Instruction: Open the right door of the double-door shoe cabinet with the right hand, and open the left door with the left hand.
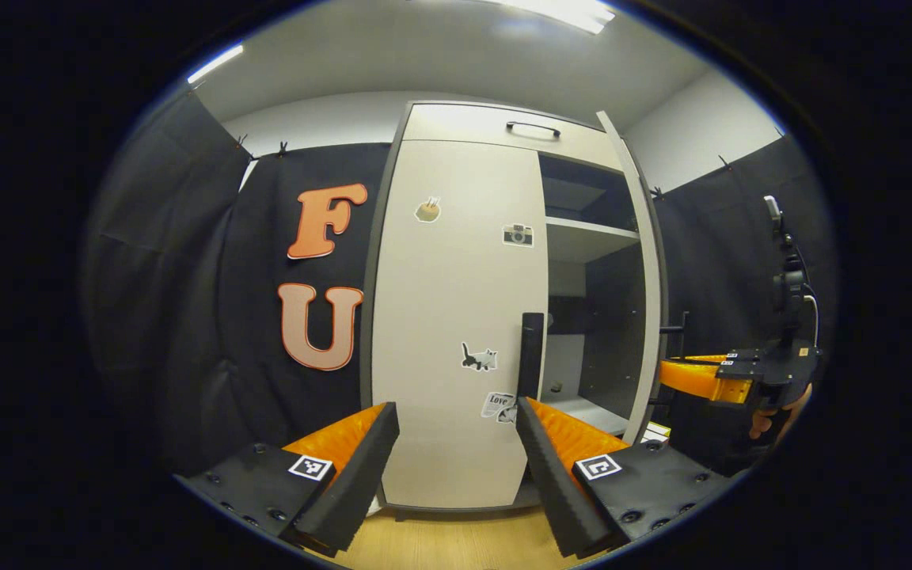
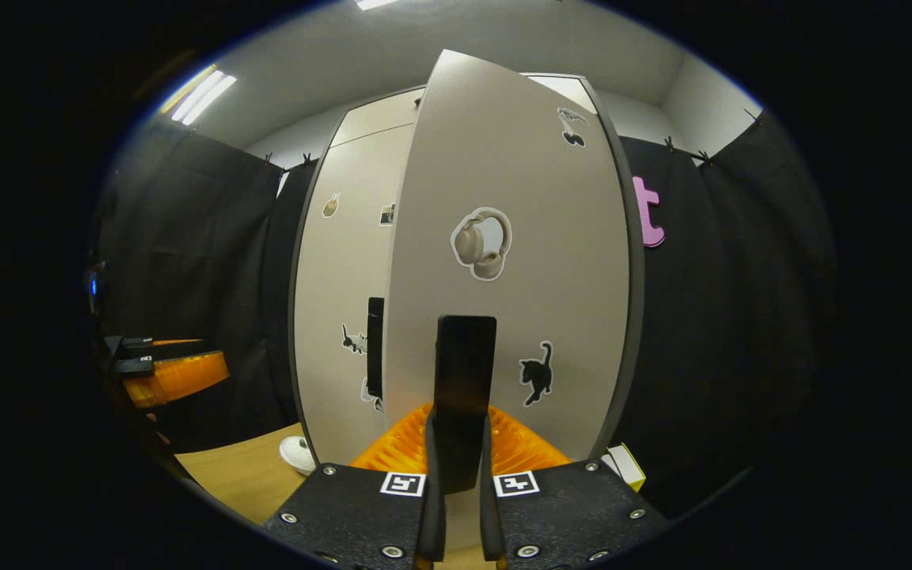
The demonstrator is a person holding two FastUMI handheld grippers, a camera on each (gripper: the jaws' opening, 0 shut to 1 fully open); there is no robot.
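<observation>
Light wood floor (image 2: 234,475) carries shoe cabinet (image 1: 456,317); small white object (image 2: 296,453) and yellow-edged box (image 2: 626,465) beside its base.

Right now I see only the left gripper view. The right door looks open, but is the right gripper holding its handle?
Observer: Yes. In the right gripper view, the right gripper is shut on the right door's handle, and both fingers press on the black bar.
Operator: What is on the front of that door?
Observer: A headphones sticker sits above the handle, and a black cat sticker is beside it.
Operator: Is anything on the floor near the left door?
Observer: A small white round thing lies on the floor by the foot of the left door.
</observation>
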